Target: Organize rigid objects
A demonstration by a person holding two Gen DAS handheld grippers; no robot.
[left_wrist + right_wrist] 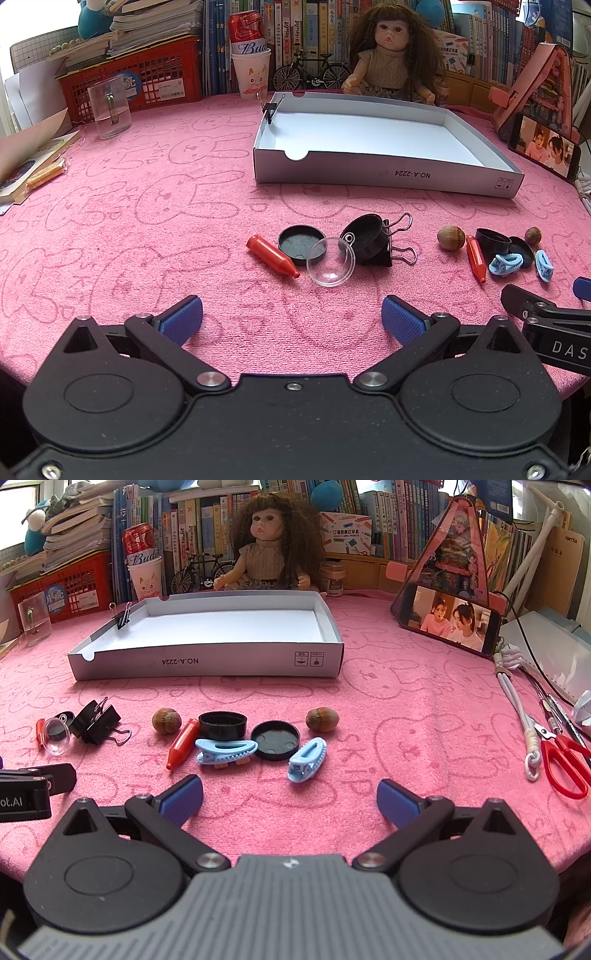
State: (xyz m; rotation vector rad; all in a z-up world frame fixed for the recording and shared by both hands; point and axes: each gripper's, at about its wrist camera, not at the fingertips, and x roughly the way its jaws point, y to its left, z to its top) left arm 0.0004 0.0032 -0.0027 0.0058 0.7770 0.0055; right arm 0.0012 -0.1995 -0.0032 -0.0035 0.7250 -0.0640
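A shallow white box (384, 173) (207, 661) lies on the pink cloth with one small binder clip (269, 110) (123, 618) on its left wall. In front of it lie a red cap (271, 256), a black lid (295, 242), a clear dome (331, 264), large black binder clips (384, 243) (98, 720), two nuts (167, 720) (322, 719), a second red cap (183, 743), a black cup (222, 725), a flat black lid (275, 739) and two blue hair clips (225, 751) (307, 760). My left gripper (291, 319) and right gripper (290, 799) stand open and hold nothing, just short of the objects.
A doll (269, 542), a toy bicycle (312, 72), a can in a paper cup (251, 55), a red crate (140, 77) and books line the back. A clear beaker (109, 109) stands at the left. A phone (448, 622), cords and red scissors (565, 764) lie at the right.
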